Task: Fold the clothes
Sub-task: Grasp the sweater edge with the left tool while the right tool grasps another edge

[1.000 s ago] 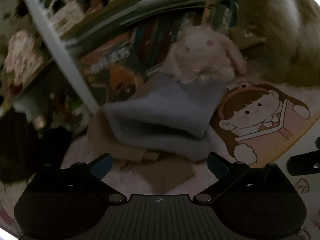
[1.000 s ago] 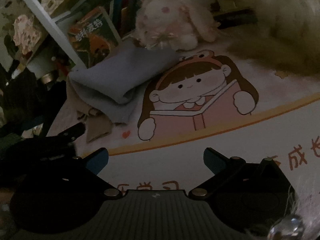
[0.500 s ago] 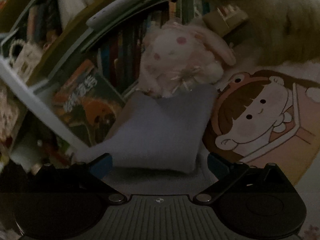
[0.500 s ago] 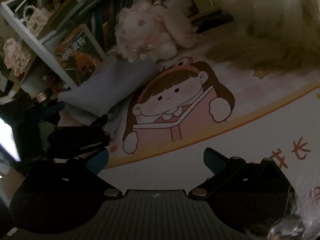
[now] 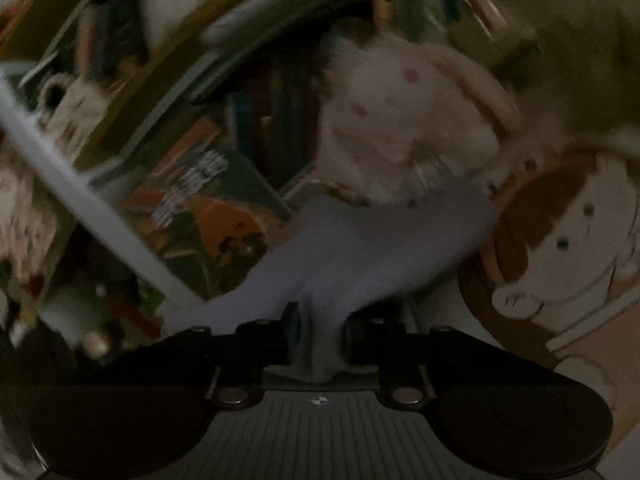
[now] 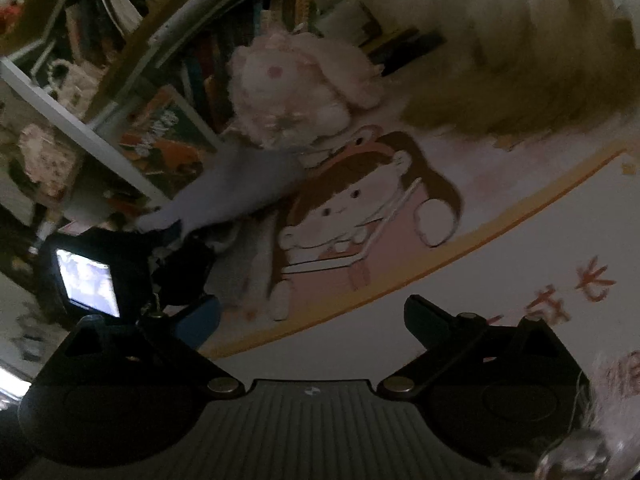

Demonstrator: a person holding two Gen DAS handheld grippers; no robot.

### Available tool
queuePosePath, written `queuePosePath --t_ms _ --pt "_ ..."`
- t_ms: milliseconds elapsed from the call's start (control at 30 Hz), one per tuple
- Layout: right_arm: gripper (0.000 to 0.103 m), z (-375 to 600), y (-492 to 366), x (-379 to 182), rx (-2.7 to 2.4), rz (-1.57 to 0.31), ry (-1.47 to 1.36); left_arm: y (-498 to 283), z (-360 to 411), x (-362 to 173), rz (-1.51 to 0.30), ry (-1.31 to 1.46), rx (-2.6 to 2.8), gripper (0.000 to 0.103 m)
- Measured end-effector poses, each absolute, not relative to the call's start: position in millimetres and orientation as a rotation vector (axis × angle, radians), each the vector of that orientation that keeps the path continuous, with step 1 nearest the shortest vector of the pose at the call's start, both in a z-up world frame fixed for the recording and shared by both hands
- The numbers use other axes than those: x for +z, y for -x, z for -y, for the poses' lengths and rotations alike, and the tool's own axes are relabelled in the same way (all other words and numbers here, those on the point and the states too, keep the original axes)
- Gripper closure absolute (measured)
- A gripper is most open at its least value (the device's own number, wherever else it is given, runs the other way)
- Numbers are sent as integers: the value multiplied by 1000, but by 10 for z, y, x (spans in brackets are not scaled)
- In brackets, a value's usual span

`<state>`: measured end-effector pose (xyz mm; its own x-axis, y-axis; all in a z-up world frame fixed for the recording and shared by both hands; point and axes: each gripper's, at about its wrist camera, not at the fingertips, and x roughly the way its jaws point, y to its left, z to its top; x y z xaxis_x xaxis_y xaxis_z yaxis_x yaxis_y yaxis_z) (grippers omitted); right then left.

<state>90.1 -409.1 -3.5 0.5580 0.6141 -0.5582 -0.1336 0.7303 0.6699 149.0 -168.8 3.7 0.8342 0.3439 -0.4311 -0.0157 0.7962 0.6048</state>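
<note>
A lavender folded garment (image 5: 360,248) lies on a cartoon mat in front of a pink plush rabbit (image 5: 404,120). My left gripper (image 5: 318,330) is shut on the garment's near edge, and the cloth bunches between the jaws. In the right wrist view the same garment (image 6: 236,188) stretches toward the left gripper (image 6: 176,240), which shows as a dark shape with a lit screen. My right gripper (image 6: 312,316) is open and empty above the mat, to the right of the garment.
The mat (image 6: 520,240) bears a drawing of a girl reading (image 6: 360,216). A bookshelf (image 5: 192,184) full of books stands behind the garment. A large furry brown shape (image 6: 500,60) lies at the far right.
My left gripper moved forward onto the lavender garment and shut on its near edge. The right gripper swung a little to the right and stayed open.
</note>
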Motion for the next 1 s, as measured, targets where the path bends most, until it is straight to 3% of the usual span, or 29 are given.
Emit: queuePosePath --t_ms 267,667,767,867,933,1000 --pt "3 4021 -1108 -104 643 -929 -898 -689 1598 652 -473 -379 142 85" --pt "4 3659 -1081 -482 725 -1119 -1108 147 1759 544 -528 -358 139 85" --pt "13 3669 -1076 -477 724 -1097 -1150 206 1746 487 -552 -380 149 85" --pt "33 3715 -1089 -444 708 -1065 -1171 265 1735 435 -570 -395 151 85" --pt "59 3743 -1109 -435 698 -1056 -1171 294 1730 406 -576 -405 153 86" --pt "76 3752 -1128 -451 706 -1061 -1162 311 1700 429 -572 -383 153 86"
